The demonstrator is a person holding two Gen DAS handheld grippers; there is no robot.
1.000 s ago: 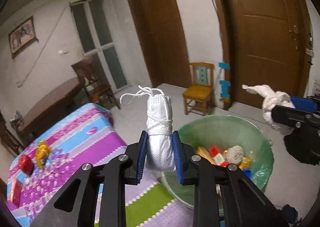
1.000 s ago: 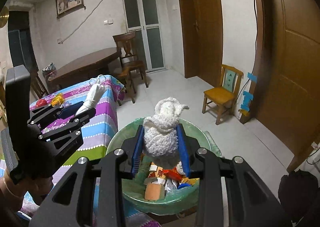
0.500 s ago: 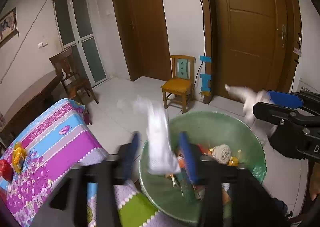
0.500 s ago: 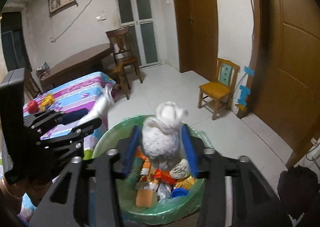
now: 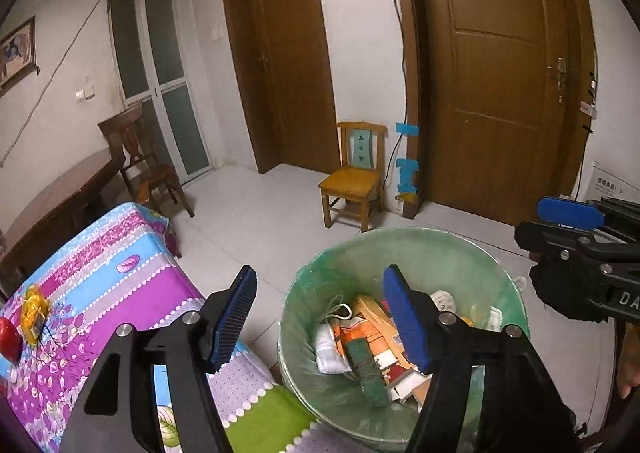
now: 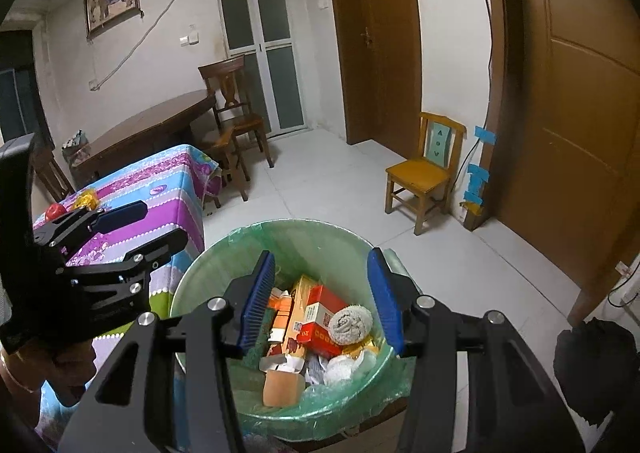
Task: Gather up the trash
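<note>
Now upright bin (image 6: 208,265), green scourer (image 5: 366,367) lengthwise inside.

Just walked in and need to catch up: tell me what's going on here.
A person is collecting trash with a claw in each hand. Both the left claw and right claw hang open and empty over the green-lined bin, jaws just opened. Their white bundles have dropped in. A red apple remains on the table.
</note>
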